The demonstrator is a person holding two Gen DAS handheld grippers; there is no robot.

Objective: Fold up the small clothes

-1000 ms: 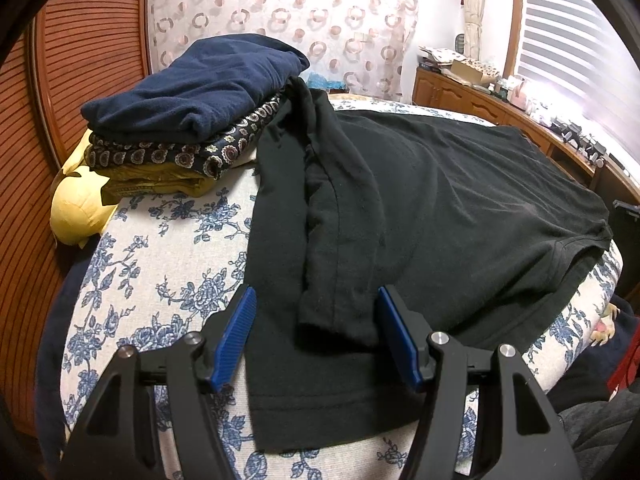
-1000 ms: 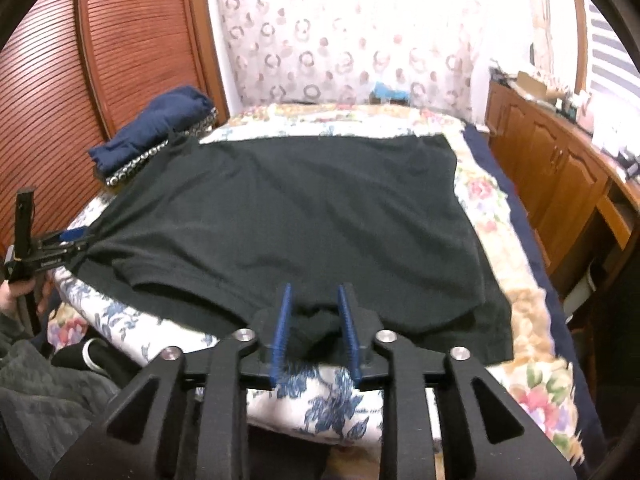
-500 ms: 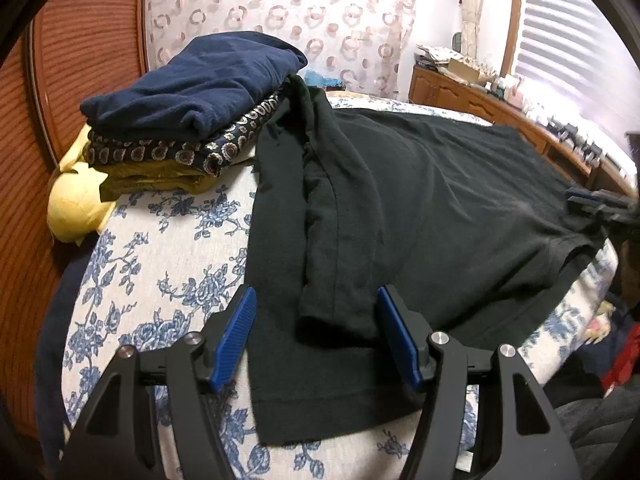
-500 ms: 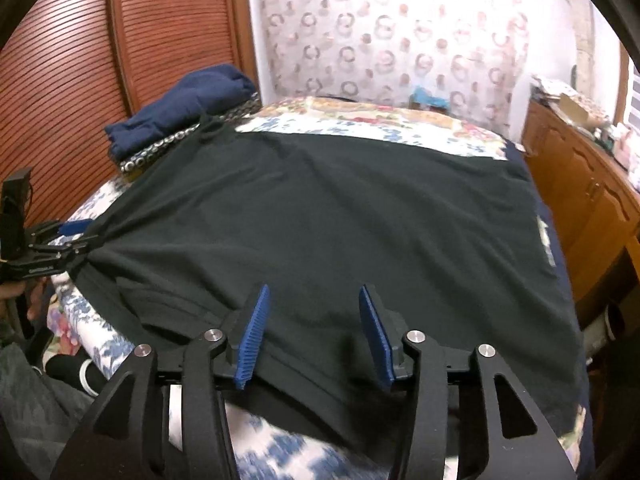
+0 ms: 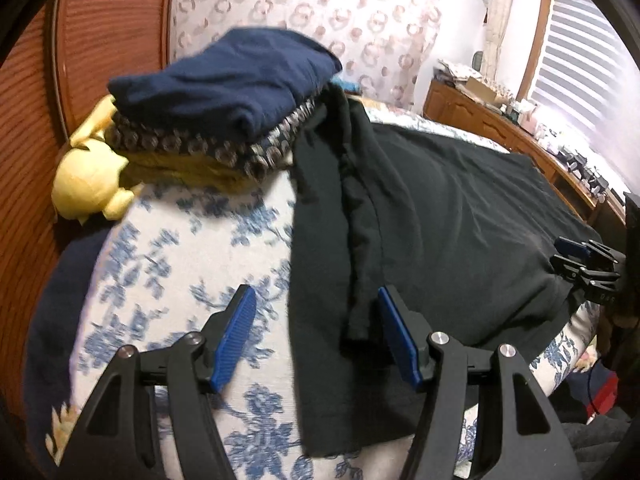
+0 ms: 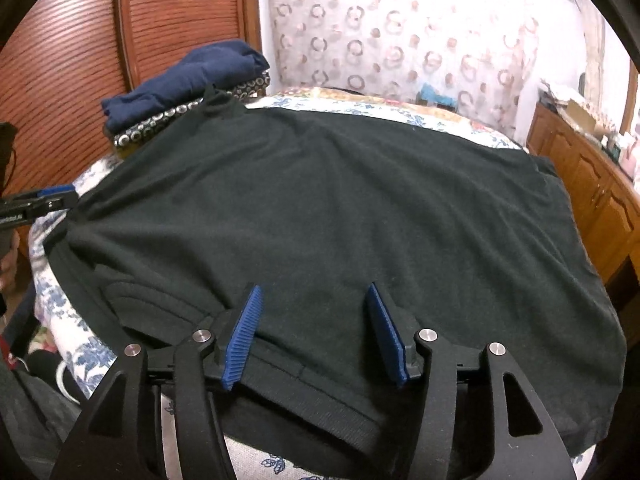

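A black shirt (image 5: 460, 208) (image 6: 340, 200) lies spread flat on the flowered bed cover (image 5: 180, 264). One sleeve (image 5: 360, 240) is folded inward along its left side. My left gripper (image 5: 316, 300) is open and hovers over that sleeve's end, with the pads clear of the cloth on both sides. It also shows at the left edge of the right wrist view as the left gripper (image 6: 40, 200). My right gripper (image 6: 314, 296) hangs over the shirt's near ribbed edge. Its jaws are opening, the cloth lies under them and nothing is pinched. The left wrist view shows the right gripper (image 5: 576, 256) at the shirt's right edge.
A pile of folded clothes (image 5: 232, 84) (image 6: 180, 80), navy on top, sits at the bed's far left corner beside a yellow plush toy (image 5: 88, 184). A slatted wooden wall (image 6: 80, 40) runs along the left. A wooden dresser (image 6: 592, 200) stands on the right.
My right gripper let go of the shirt's edge, opened wider and moved forward and down over the shirt. It came into the left wrist view. The left gripper stayed over the sleeve.
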